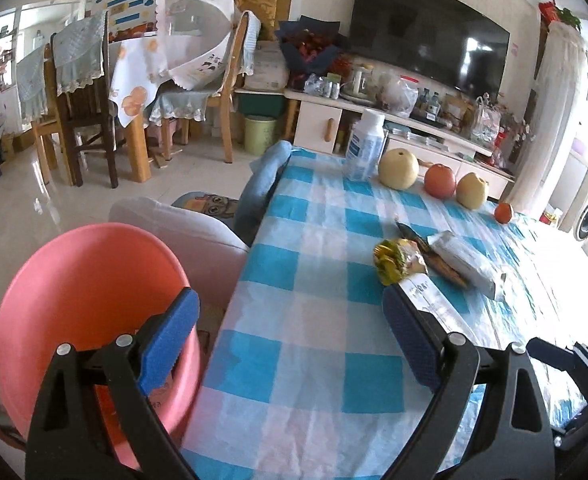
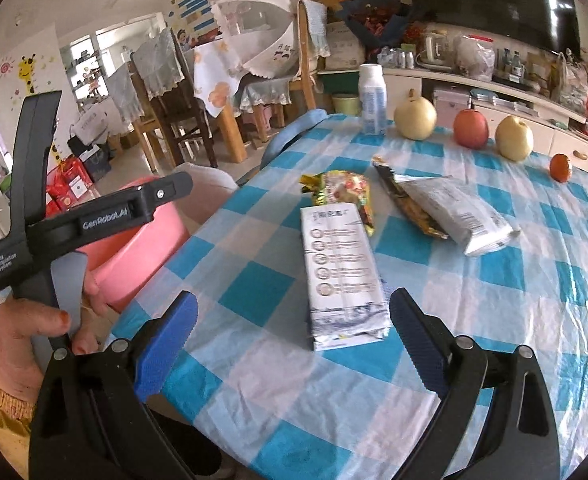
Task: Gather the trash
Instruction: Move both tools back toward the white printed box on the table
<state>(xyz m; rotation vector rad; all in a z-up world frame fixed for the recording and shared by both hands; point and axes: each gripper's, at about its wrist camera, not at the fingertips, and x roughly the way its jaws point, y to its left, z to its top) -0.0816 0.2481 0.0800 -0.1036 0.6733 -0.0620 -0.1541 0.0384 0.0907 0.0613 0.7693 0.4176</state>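
Flattened white printed carton (image 2: 344,276), bench (image 2: 494,320) centre, just ahead of right gripper (image 2: 291,326), fingers wide, empty; left gripper (image 1: 289,336) likewise; pink plastic basin (image 1: 81,300) at nine o'clock, presumably for trash.

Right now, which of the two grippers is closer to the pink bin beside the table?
Left. The left gripper hangs open at the table's edge with one finger over the pink bin; the right gripper is open over the tablecloth, facing the flattened carton.

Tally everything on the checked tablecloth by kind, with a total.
Fruit: 4: large pear, red apple, smaller pear, small orange
Wrappers and packets: 3: yellow wrapper, white packet, gold wrapper under it
Cartons: 1: flattened carton
Bottles: 1: white bottle
Total: 9
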